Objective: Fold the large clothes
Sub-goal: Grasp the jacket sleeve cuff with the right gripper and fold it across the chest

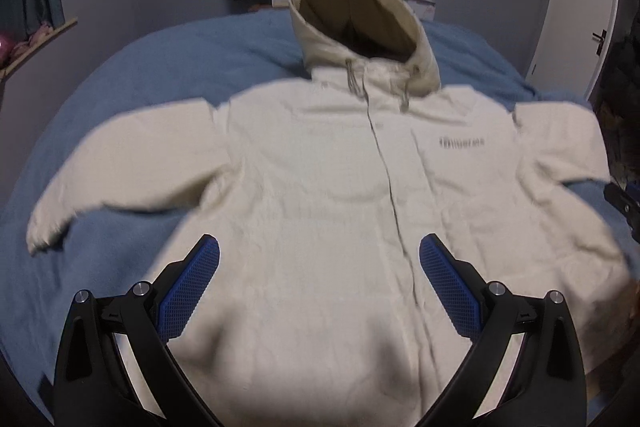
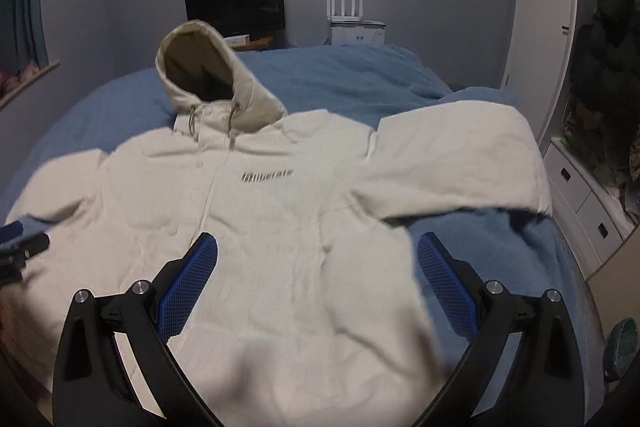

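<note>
With my left gripper and right gripper both spread wide and holding nothing above the cream hooded jacket lying flat ahead on the blue bedcover, I risk pinching bedcover along with slippery sleeve, skewing the fold.

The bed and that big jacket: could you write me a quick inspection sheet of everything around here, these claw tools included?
Surface: blue fleece bed cover, rumpled at the far right.
Job's things: cream hooded zip jacket lying front up, unfolded, sleeves spread, hood propped up.
Clutter: nothing seen on the bed.
Grippers: left hand-held gripper open above the jacket's lower front; right hand-held gripper open above its side edge; neither touches cloth.
Cables: nothing seen.
Surroundings: black monitor, white router with antennas, white door, white drawers.
</note>
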`<state>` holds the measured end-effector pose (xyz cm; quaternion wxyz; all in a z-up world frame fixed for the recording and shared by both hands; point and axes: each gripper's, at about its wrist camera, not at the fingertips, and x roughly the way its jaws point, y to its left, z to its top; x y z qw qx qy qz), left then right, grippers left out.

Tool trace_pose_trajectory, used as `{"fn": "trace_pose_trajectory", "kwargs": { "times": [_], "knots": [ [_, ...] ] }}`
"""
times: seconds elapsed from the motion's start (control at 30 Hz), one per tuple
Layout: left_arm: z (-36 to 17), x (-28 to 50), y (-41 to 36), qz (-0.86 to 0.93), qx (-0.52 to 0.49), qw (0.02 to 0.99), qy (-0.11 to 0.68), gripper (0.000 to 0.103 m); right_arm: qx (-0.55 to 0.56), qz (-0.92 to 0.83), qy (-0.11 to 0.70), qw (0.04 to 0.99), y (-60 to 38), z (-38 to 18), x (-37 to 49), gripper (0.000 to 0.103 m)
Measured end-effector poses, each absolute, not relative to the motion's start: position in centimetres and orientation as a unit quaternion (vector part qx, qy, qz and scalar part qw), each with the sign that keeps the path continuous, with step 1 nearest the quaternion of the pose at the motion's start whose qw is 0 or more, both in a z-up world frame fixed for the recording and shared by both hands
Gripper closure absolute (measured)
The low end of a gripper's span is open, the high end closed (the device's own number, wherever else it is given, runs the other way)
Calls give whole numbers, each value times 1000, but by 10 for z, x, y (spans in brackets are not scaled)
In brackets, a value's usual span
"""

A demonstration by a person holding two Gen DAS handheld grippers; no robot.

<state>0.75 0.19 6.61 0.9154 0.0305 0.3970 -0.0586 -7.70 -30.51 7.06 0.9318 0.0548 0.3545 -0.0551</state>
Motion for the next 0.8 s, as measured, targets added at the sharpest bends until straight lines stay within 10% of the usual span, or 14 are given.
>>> {"fn": "trace_pose_trajectory", "kwargs": {
  "times": [0.5, 0.8],
  "knots": [
    [49, 61, -2, -49, 56, 908, 411, 6, 191, -117, 402, 888, -484, 56, -36, 7],
    [6, 71, 3, -47, 62, 889, 451, 6, 353, -148, 416, 825, -564, -18, -25, 31]
  ]
}}
